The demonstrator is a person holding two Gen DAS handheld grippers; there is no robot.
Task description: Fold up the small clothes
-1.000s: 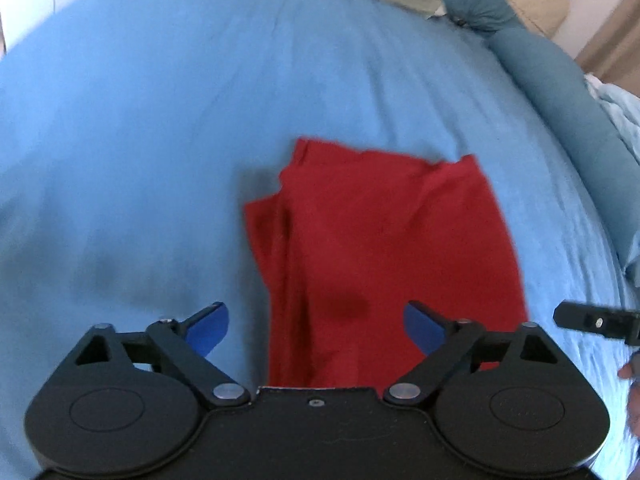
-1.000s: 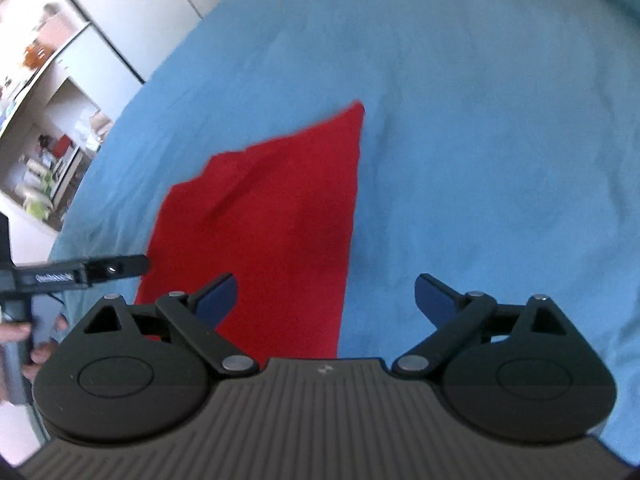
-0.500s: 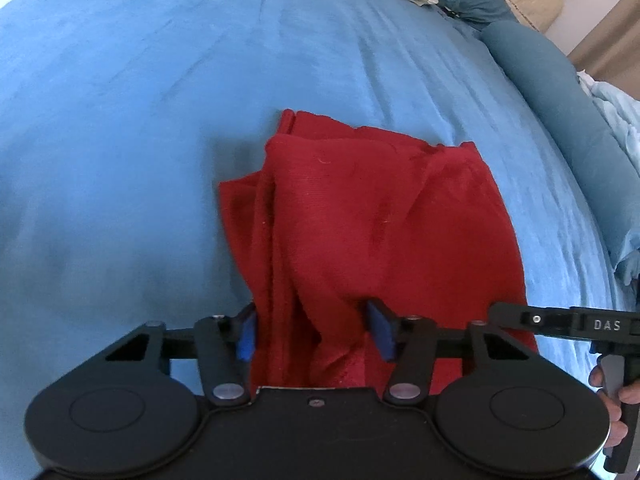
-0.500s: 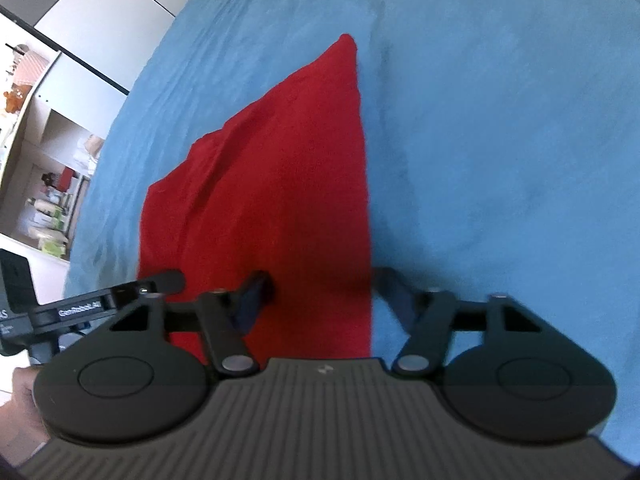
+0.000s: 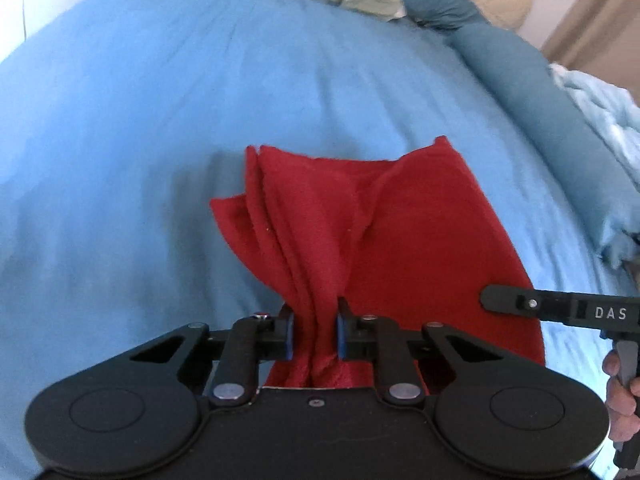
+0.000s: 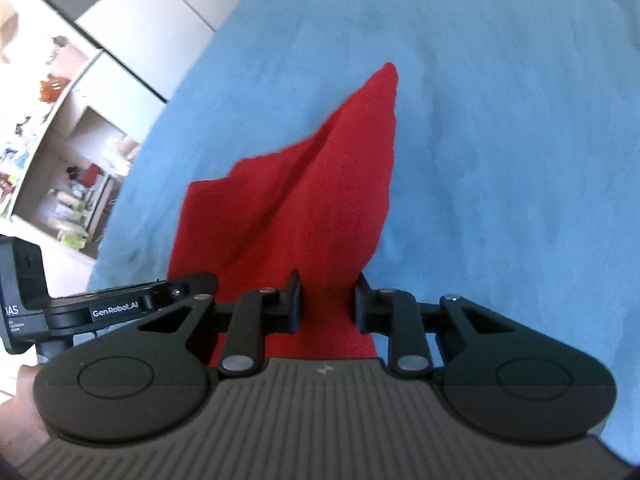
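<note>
Left gripper [image 5: 313, 338]: jaws closing, blue pads already pinching a bunched wad of the red cloth [image 5: 384, 240] at its near edge. Right gripper [image 6: 327, 300]: jaws closing too, clamped on the same cloth [image 6: 304, 208] at the other near corner, fabric squeezed between both fingers. So 2 grips, 1 garment.

Cloth sits mid blue bedspread [image 5: 140, 128]; near edge is lifted and tented up to the grippers, far edge looks to rest on the bed. Several loose layers fan out by the left grip.

Step, my read: carry the near edge over to the far edge for a fold. To do it well, move both grippers together at the same height, keep the edge taut between them, land corners on corners, then let go.

Pose: both grippers point steeply down toward the bed, side by side. A hand [image 5: 622, 400] holds the right gripper's handle at the left view's right edge.
</note>
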